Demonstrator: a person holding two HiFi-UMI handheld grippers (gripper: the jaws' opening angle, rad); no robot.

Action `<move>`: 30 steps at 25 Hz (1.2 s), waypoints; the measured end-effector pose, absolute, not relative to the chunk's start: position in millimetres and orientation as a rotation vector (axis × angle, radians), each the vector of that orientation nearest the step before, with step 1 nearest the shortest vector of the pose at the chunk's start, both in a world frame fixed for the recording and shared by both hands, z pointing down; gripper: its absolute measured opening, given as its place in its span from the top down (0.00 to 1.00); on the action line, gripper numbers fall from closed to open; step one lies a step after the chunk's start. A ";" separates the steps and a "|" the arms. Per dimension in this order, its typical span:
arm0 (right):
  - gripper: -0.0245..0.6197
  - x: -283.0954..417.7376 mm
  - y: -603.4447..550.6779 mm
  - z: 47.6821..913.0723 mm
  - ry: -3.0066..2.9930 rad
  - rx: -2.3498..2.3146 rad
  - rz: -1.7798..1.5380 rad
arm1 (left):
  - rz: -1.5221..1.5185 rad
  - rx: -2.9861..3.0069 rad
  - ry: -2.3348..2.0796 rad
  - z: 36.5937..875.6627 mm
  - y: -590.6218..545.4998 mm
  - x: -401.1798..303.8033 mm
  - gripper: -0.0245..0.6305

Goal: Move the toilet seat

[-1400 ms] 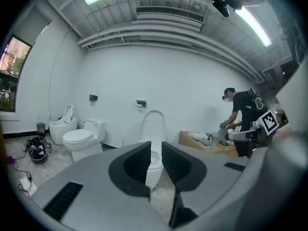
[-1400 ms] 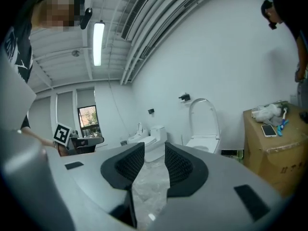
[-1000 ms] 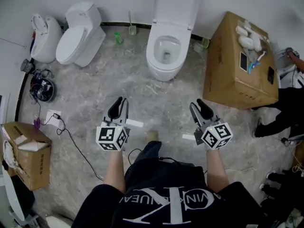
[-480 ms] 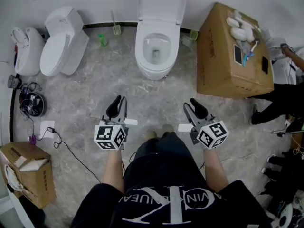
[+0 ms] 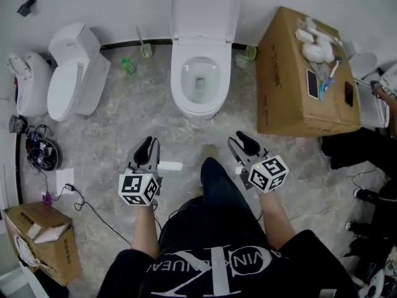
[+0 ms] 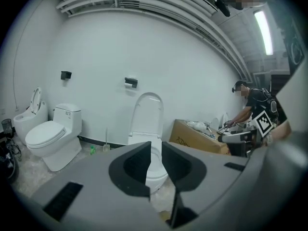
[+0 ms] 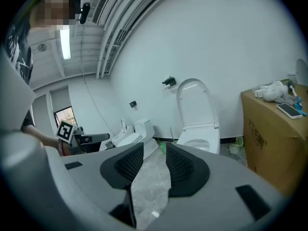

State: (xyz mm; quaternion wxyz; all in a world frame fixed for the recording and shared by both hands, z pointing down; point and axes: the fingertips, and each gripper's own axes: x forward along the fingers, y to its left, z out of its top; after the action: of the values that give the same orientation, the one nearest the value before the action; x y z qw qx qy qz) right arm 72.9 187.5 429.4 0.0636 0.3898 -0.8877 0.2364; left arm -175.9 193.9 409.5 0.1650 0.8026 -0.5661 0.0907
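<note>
The white toilet [image 5: 198,82] stands against the far wall, with its seat cover [image 5: 205,11] tipped upright. I cannot tell whether the seat ring is raised with it. Both grippers hover over the floor short of the bowl, touching nothing. My left gripper [image 5: 147,144] stands open by a narrow gap, and the bowl [image 6: 155,165] shows through the gap in the left gripper view. My right gripper [image 5: 240,139] is open wider. In the right gripper view the toilet [image 7: 198,129] lies to the right of its jaws [image 7: 155,148].
A large cardboard box [image 5: 291,85] with a phone and loose items on top stands right of the toilet. Two more toilets [image 5: 68,79] sit at the left. A brush [image 5: 145,48], a green bottle [image 5: 128,65], floor cables [image 5: 43,154] and a small box [image 5: 40,241] are nearby. Another person's hand [image 5: 378,90] shows at the right edge.
The person has stepped toward the toilet, so it now sits closer and more central. One leg has come forward between the grippers. Both grippers kept their openings.
</note>
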 end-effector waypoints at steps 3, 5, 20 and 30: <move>0.71 66.3 149.3 434.5 -2.676 1.138 0.709 | 0.272 2.270 -1.605 416.9 157.3 -175.3 0.85; 0.71 64.9 130.9 445.8 -2.657 1.110 0.733 | 0.278 2.250 -1.600 425.9 136.4 -173.7 0.85; 0.69 74.0 63.2 568.4 -2.426 0.918 0.922 | 0.443 2.110 -1.451 531.2 50.2 -160.7 0.80; 0.68 67.0 39.6 652.9 -2.263 0.910 0.980 | 0.555 2.078 -1.219 638.7 7.7 -139.6 0.78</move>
State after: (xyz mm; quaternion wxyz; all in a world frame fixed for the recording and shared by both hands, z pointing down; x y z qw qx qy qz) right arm 67.0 39.6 652.9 0.2537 0.3347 -0.8328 0.3607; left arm -139.6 7.7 638.7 0.3284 0.7940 -0.4657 0.2119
